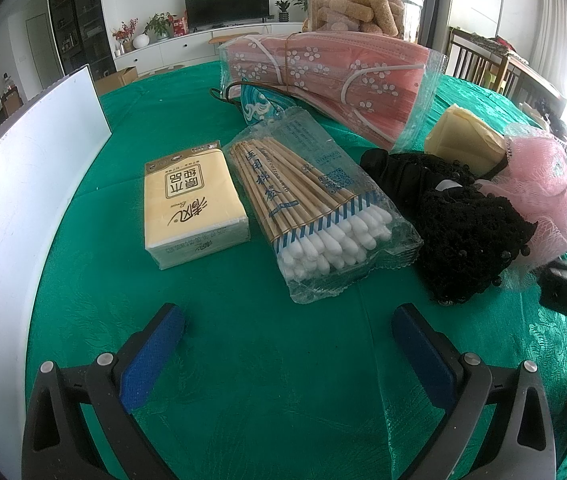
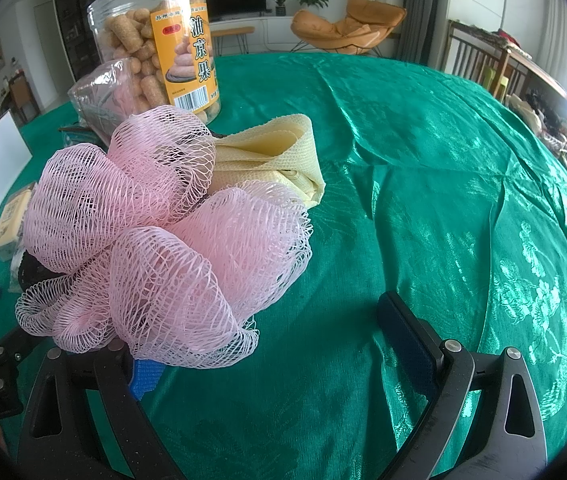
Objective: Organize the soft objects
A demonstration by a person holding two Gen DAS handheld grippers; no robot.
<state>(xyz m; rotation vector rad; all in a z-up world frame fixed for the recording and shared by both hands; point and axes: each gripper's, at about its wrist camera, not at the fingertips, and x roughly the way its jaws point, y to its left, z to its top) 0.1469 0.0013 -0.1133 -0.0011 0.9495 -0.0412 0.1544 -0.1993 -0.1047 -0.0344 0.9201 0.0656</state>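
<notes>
Both views bright w/ daylight, blown out at the right edge. Shiny green patterned tablecloth (image 2: pixel 423 168) glares right of centre in the right wrist view. Shadows soft. Strong fisheye bend; black vignette in corners. Near items sharp, room at top slightly soft.

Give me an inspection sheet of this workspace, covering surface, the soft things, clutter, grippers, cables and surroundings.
Surface: green tablecloth, wrinkled, covers the table.
Job's things: pink mesh bath pouf lying partly over a black knitted item; folded yellow cloth behind the pouf; bag of pink face masks; tissue pack.
Clutter: bag of cotton swabs; clear snack jar; white board at the left edge.
Grippers: left gripper open, empty; right gripper open, the pouf covering its left finger.
Cables: nothing seen.
Surroundings: living room with television, orange chair, potted plants.
</notes>
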